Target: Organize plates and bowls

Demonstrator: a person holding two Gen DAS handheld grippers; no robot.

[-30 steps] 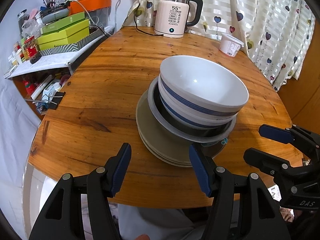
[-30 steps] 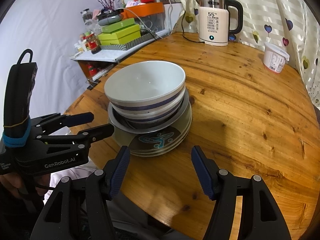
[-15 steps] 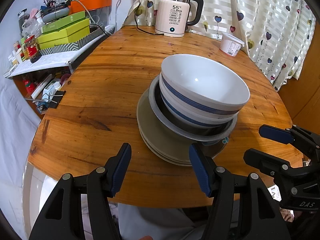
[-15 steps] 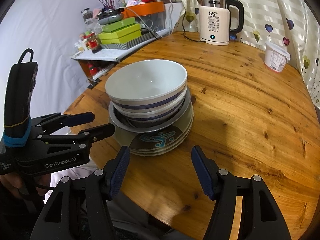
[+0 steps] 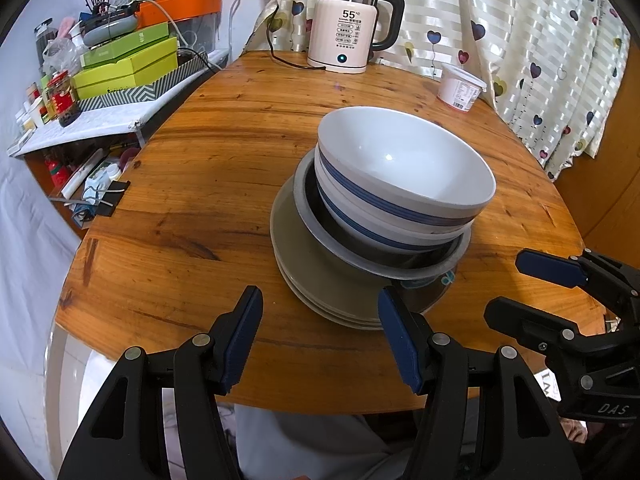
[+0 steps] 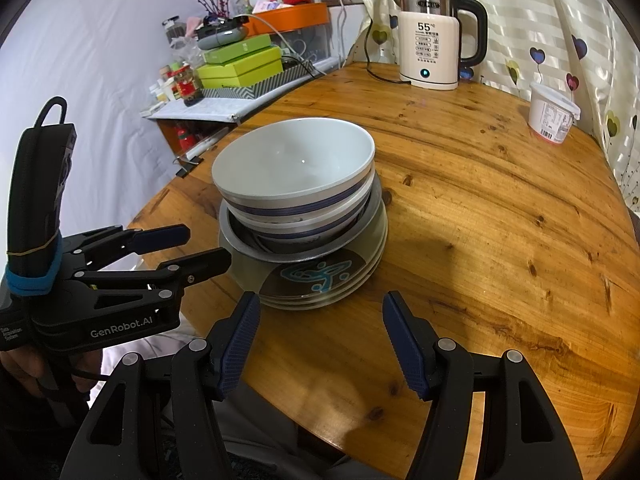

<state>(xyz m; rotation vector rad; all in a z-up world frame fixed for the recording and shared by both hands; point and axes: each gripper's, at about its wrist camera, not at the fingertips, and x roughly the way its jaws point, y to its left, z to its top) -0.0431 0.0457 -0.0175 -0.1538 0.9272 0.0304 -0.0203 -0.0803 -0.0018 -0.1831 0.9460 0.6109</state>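
Two striped bowls (image 5: 404, 176) nested on plate stack (image 5: 320, 280), wooden counter (image 5: 200, 200), left gripper (image 5: 320, 332) and right gripper (image 6: 320, 336) jaws apart, empty, kettle (image 5: 348, 28) behind

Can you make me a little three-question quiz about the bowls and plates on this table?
1. True or false: the left gripper is squeezing the top bowl.
2. What sits right under the two blue-striped bowls? A) a grey metal dish B) a cutting board C) a cup
3. Fill in: the whole pile rests on a stack of ____ on the wooden table.

Key
1. False. The left gripper and the right gripper are both open and hang short of the pile, touching nothing.
2. A
3. plates
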